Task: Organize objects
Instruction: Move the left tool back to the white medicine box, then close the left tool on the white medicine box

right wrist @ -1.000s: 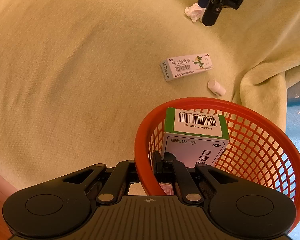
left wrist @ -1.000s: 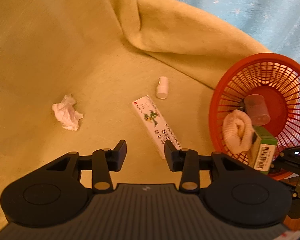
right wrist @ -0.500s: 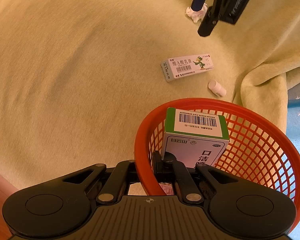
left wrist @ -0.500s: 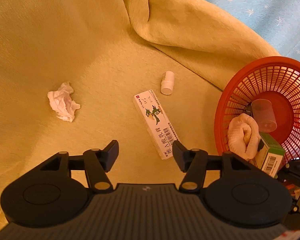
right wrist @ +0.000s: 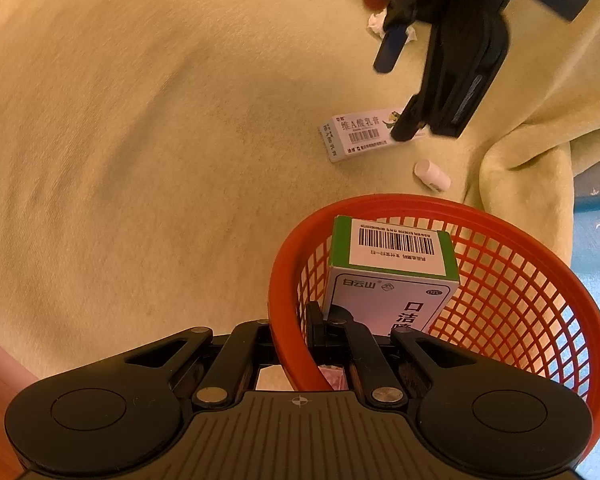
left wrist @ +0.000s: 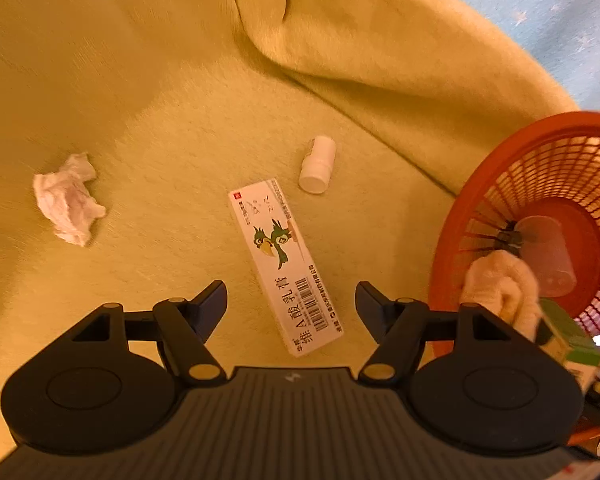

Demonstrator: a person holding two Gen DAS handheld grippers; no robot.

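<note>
Left gripper (left wrist: 291, 300), jaws wide, straddles the near end of the long box (left wrist: 285, 264). Right gripper (right wrist: 296, 334) clamps the red basket's (right wrist: 512, 216) near rim.

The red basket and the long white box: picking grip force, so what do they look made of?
Red basket: apparently moulded plastic, slightly glossy, with an open lattice wall. Long white box: likely thin printed cardboard, smooth, with sharp folded edges and a barcode.
</note>
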